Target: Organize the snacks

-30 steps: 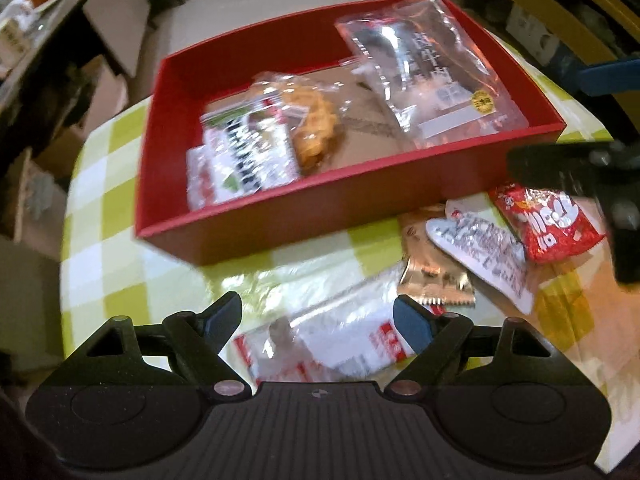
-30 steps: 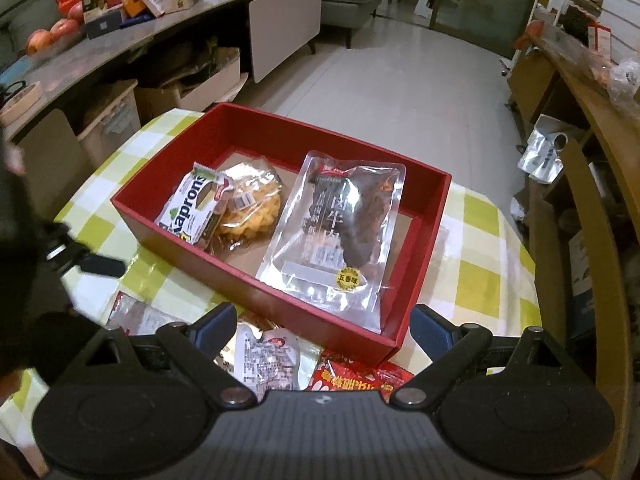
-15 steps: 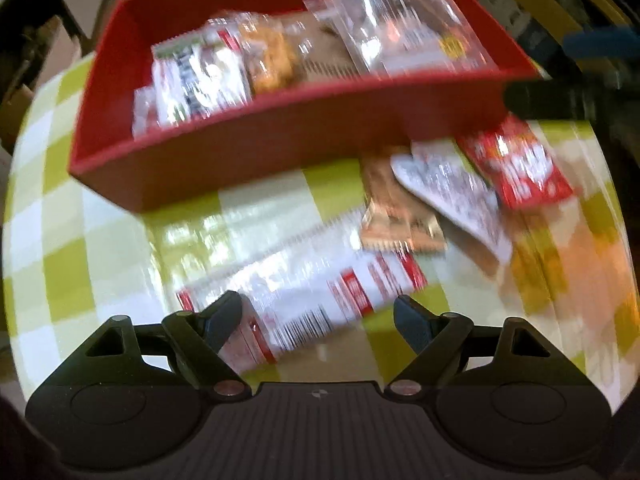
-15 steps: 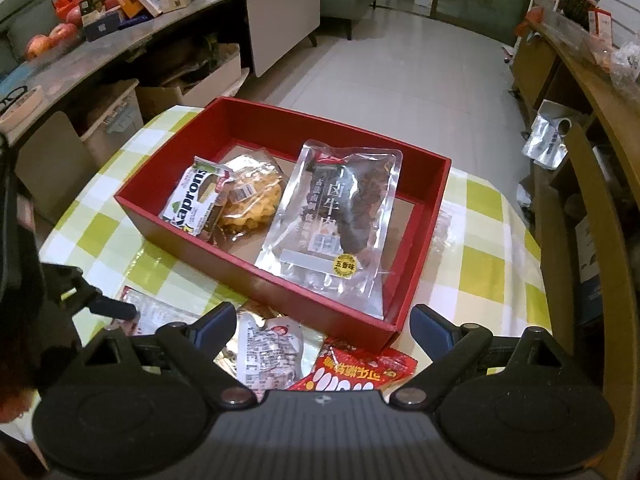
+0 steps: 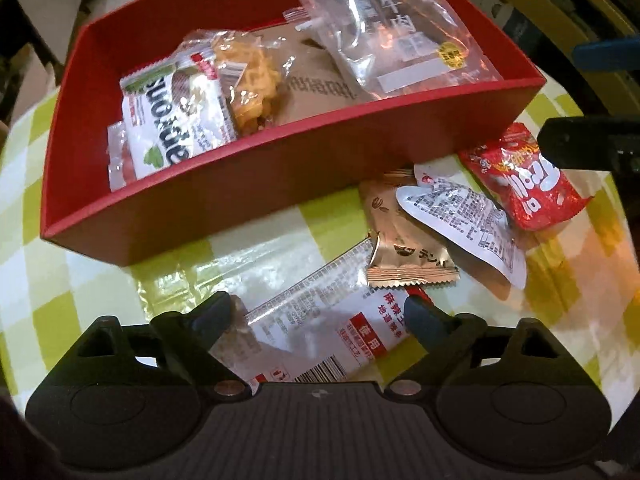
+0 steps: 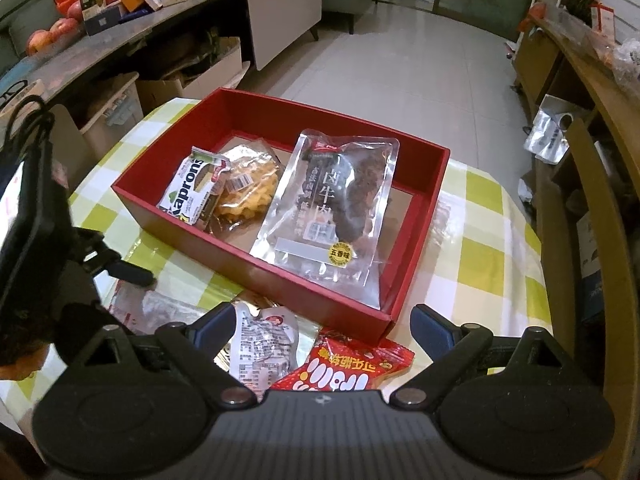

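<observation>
Left wrist view looks almost straight down on the long white-and-red packet (image 5: 320, 320), which lies flat on the checked tablecloth (image 5: 80, 280) directly under the left gripper (image 5: 316, 314). Its jaws have just been opening and now stand wide, 1 finger at each side of the packet, neither pad pressing on it. The packet's long axis runs on a slant, from the near left up toward the far right, so it crosses the line between the fingers at an angle and is not square to it; a close along the narrow width looks workable to me. Its far end is overlapped by the gold sachet (image 5: 408, 252), which may drag along on a lift. The red box (image 5: 240, 208) sits just beyond, its near wall close, with bare floor between the wafer pack (image 5: 176, 120) and the clear jerky pouch (image 5: 392, 28). The right gripper (image 6: 320, 330) hangs wide and empty over the white pouch (image 6: 264, 344) and red packet (image 6: 352, 372), farther from the long packet. Bare cloth lies to the near left.
</observation>
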